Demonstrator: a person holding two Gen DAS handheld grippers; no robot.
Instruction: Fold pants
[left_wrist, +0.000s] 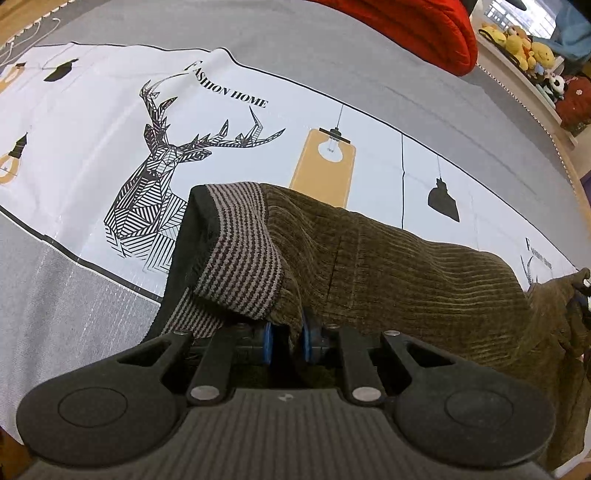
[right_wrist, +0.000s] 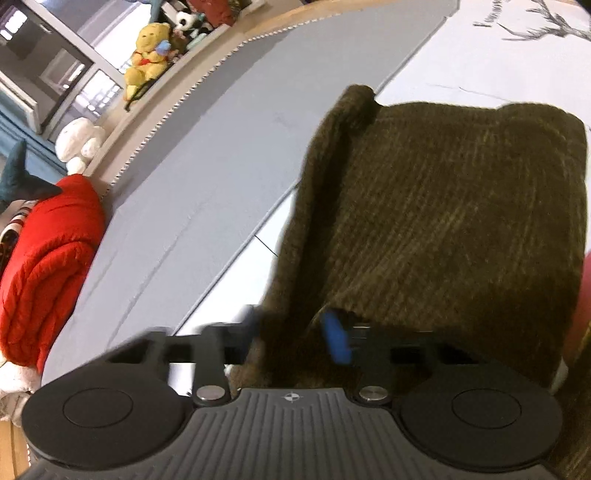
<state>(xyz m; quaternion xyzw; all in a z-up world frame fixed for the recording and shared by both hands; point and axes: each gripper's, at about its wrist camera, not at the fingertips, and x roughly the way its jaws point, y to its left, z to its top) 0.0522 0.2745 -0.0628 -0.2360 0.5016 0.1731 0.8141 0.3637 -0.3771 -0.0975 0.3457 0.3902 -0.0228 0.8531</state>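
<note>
Both grippers (left (left_wrist: 287, 341), right (right_wrist: 295, 332)) grip pants (left_wrist: 388, 258).

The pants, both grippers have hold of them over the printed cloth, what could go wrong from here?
1. The left gripper pinches the pants only at an edge by the striped waistband, so the thick fabric may slip out.
2. The right wrist view is blurred; a fast move could pull the right gripper off its bunched fold.
3. Dragging could wrinkle the printed cloth.
</note>
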